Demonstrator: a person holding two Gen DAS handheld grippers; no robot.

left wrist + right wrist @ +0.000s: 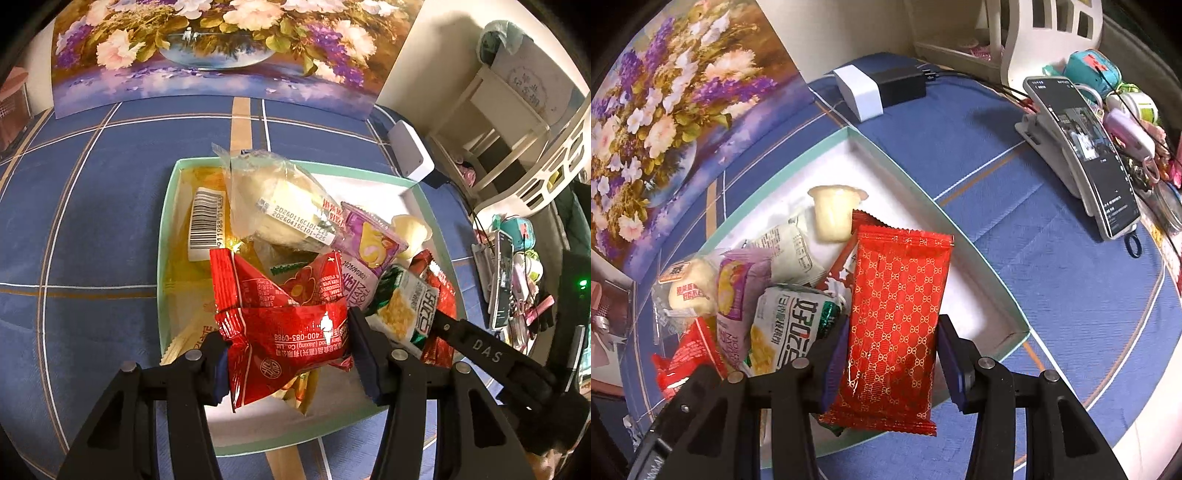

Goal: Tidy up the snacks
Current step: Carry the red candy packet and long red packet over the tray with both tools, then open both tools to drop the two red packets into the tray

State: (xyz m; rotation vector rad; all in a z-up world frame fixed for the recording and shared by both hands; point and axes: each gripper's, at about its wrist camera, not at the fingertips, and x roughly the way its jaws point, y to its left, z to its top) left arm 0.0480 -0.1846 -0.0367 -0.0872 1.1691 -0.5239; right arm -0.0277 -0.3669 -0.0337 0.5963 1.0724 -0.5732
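Red foil showed between both pairs of jaws: the left gripper [290,350] was clamped on one crumpled red snack packet [284,343], its long axis running across from pad to pad. The right gripper [892,363] pinched one patterned red wafer pack [897,325], long axis pointing straight ahead from the jaws. Beyond both lay one mint-rimmed box [166,229] holding roughly seven more snacks, including one jelly cup [833,212].
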